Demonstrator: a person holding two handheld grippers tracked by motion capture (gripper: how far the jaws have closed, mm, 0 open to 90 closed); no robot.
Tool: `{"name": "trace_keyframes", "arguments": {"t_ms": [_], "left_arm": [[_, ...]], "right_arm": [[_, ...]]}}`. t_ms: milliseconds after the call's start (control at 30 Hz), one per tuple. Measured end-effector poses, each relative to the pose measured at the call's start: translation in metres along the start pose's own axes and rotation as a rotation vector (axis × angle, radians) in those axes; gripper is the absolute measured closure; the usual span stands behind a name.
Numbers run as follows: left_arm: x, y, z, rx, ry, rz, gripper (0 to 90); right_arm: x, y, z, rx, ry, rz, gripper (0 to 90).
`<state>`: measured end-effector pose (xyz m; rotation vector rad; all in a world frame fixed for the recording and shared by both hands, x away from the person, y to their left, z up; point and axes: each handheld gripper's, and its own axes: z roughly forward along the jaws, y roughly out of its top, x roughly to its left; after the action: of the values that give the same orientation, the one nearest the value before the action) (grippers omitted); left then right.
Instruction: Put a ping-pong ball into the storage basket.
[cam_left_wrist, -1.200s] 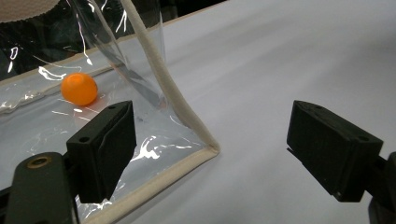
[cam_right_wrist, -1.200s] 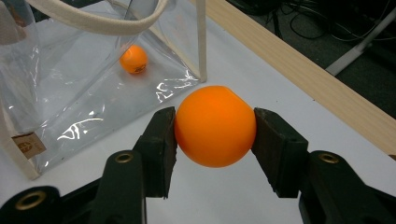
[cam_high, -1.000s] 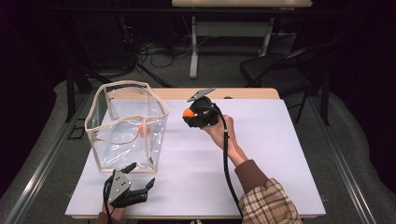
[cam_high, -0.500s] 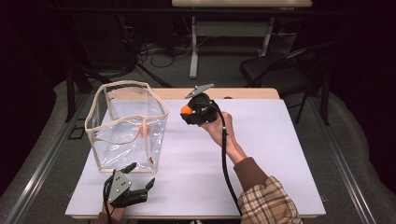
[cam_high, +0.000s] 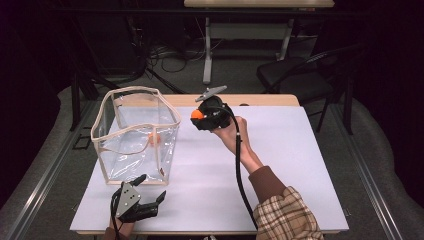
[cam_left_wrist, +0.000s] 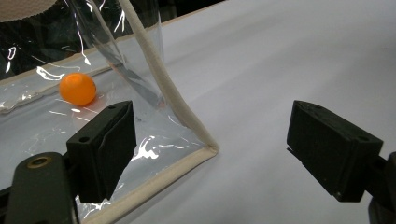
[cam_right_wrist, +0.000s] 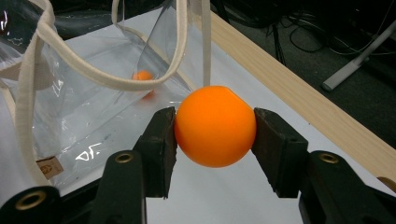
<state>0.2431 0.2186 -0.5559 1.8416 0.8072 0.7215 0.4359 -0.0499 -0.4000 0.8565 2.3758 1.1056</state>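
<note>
- The clear bag (cam_high: 135, 135), with cream fabric trim along its edges, stands open-topped on the left part of the white table (cam_high: 300, 165), towards the far side.
- A small orange ball (cam_high: 153, 139) lies on the bag's floor; in the left gripper view it shows through the clear wall (slightly blurred by the plastic).
- The left gripper (cam_high: 142, 200) sits at the near left edge of the table, just in front of the bag's near right corner. Its jaws stand wide apart with nothing between them, and in its own view the bag's bottom corner (cam_left_wrist: 208, 150) lies between the two black pads (cam_left_wrist: 105, 144) without touching either.
- Right of the bag, the right gripper (cam_high: 197, 116) is held up above the table, pointing left towards the bag's open rim.
- Its jaws are clamped on a second orange ball (cam_right_wrist: 215, 132), one pad pressing each side (the ball sits squarely in the middle), near the bag's rim.
- The person's plaid sleeve (cam_high: 287, 215) comes in from the near right.
</note>
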Motion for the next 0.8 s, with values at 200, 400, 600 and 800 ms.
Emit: {"name": "trace_keyframes", "arguments": {"t_ms": [200, 400, 600, 800], "left_arm": [[0.000, 0.000, 0.000, 0.002, 0.001, -0.001, 15.9], [0.000, 0.000, 0.000, 0.003, 0.000, 0.001, 15.9], [0.000, 0.000, 0.000, -0.002, 0.001, 0.002, 15.9], [0.001, 0.000, 0.000, 0.000, 0.002, 0.003, 15.9]], "right_arm": [[0.001, 0.007, -0.002, -0.011, 0.005, -0.008, 50.7], [0.003, 0.014, -0.004, -0.026, 0.010, -0.014, 50.7], [0.008, 0.022, -0.006, -0.033, 0.014, -0.018, 50.7], [0.010, 0.028, -0.007, -0.044, 0.017, -0.024, 50.7]]}}
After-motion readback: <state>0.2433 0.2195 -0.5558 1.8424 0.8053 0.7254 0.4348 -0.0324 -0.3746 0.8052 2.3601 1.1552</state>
